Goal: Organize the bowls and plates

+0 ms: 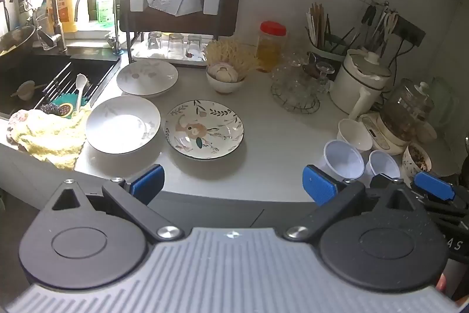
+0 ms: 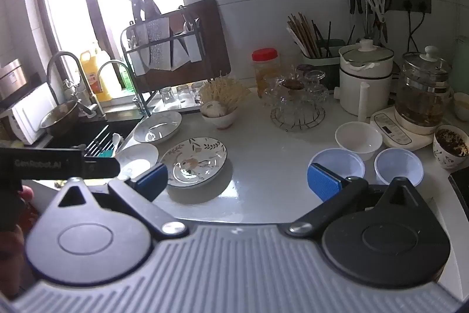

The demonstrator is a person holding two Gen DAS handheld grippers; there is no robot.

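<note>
Both grippers, left (image 1: pixel 231 185) and right (image 2: pixel 237 181), hover jaws wide, empty, at the counter edge (image 1: pixel 263 197); floral plate (image 1: pixel 203 128) lies just ahead, bare countertop beside it.

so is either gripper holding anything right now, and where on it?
Nothing is held. The left gripper and right gripper both stand wide open over the counter's near edge, with no plate or bowl between the pads.

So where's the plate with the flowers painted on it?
The flowery plate sits on the white counter in the middle of both views, just right of a plain white plate by the sink, and nothing is holding it.
</note>
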